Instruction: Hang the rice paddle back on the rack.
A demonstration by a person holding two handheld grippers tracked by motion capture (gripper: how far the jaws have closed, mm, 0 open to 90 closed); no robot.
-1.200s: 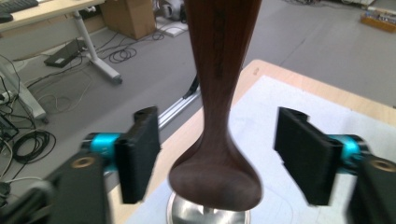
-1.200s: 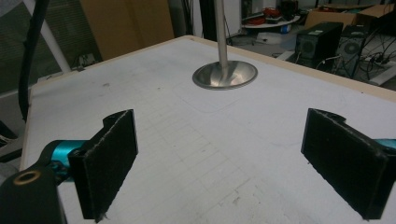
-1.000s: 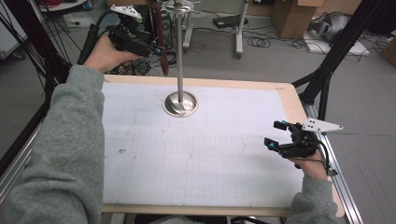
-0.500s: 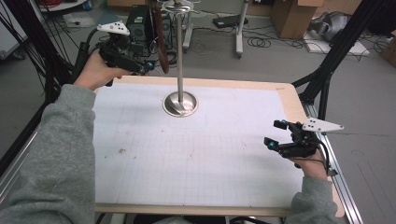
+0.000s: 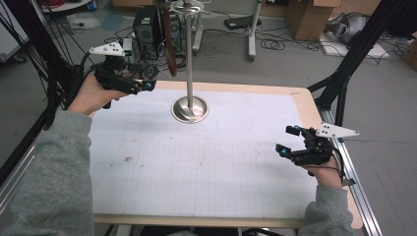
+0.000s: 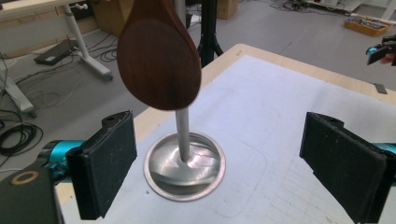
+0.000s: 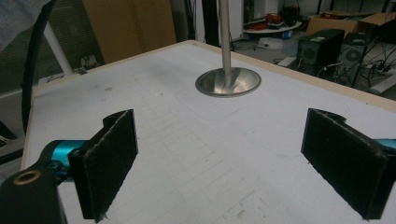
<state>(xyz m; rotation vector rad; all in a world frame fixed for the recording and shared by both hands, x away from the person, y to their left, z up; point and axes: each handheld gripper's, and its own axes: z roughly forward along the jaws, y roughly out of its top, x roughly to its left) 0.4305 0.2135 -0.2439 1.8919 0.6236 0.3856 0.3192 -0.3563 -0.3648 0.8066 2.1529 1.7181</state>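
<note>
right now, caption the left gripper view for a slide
Open left gripper faces a wooden spoon hanging above the steel stand base.

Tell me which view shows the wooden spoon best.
The left gripper view: the wooden spoon hangs large and close, its dark bowl in front of the stand's pole. The high view shows the spoon edge-on beside the pole, small and thin. The right gripper view gives the pole and base, no spoon.
</note>
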